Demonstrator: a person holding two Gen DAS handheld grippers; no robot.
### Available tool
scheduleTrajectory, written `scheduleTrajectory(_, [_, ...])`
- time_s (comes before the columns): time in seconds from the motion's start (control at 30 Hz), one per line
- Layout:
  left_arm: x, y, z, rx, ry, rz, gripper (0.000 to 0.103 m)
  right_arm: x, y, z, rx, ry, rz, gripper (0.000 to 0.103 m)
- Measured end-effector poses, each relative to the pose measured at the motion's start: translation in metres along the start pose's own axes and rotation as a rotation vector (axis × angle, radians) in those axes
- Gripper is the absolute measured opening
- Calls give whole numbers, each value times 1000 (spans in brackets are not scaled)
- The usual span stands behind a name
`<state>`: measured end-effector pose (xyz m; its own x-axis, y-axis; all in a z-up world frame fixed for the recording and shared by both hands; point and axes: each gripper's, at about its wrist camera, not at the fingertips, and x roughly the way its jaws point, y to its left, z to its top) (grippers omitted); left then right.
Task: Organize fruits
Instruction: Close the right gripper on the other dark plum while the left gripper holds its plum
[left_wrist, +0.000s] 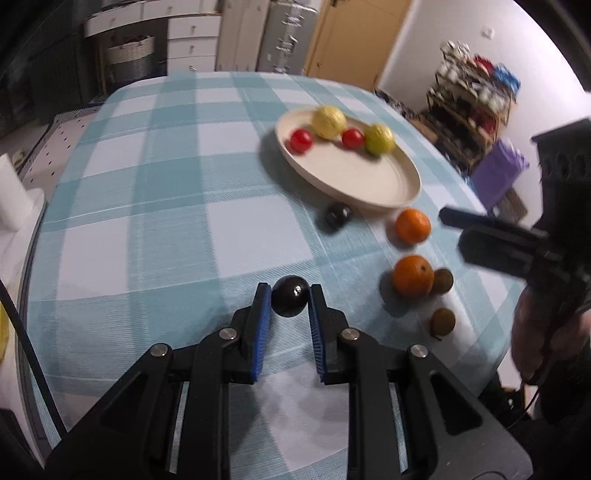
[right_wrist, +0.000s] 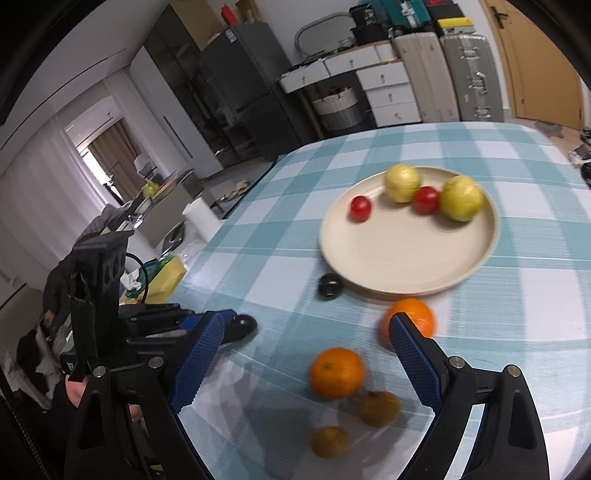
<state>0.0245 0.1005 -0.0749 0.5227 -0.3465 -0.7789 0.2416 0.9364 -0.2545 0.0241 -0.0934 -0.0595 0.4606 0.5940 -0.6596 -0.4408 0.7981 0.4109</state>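
The left claw (left_wrist: 290, 300) has its blue-padded fingers closed in around a dark, glossy round fruit (left_wrist: 290, 301), a small highlight on its skin; the pads sit at either side of it, low over the checked cloth of the table (left_wrist: 147, 206). The right claw (right_wrist: 306, 354) is spread wide and holds nothing, hanging above the loose fruit. On the cream plate (left_wrist: 369, 181) lie two yellow fruits and two small red ones, a red one (left_wrist: 300, 140) nearest the left rim. Just off the plate's near edge rests a second dark fruit (left_wrist: 338, 215). Two oranges sit on the cloth, the nearer orange (left_wrist: 412, 276) touching a small brown fruit (left_wrist: 442, 281), with another brown fruit (left_wrist: 442, 322) close by. The right wrist view alone shows the left claw side-on at the table's edge, the dark fruit poking past its fingertips, and a paper towel roll (right_wrist: 201, 218) beyond. The left wrist view alone shows the right claw from the side, too blurred to read its gap.
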Motion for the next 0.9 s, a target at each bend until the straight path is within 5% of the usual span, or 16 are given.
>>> scheduleTrajectory(0.27, [-18,31,0,-77,-50,-17,18,45,11,15,38,88,26,92])
scheduleTrajectory(0.9, [-8,47,1,-122,-38,-75,18,95,8,25,-18,179,-170,71])
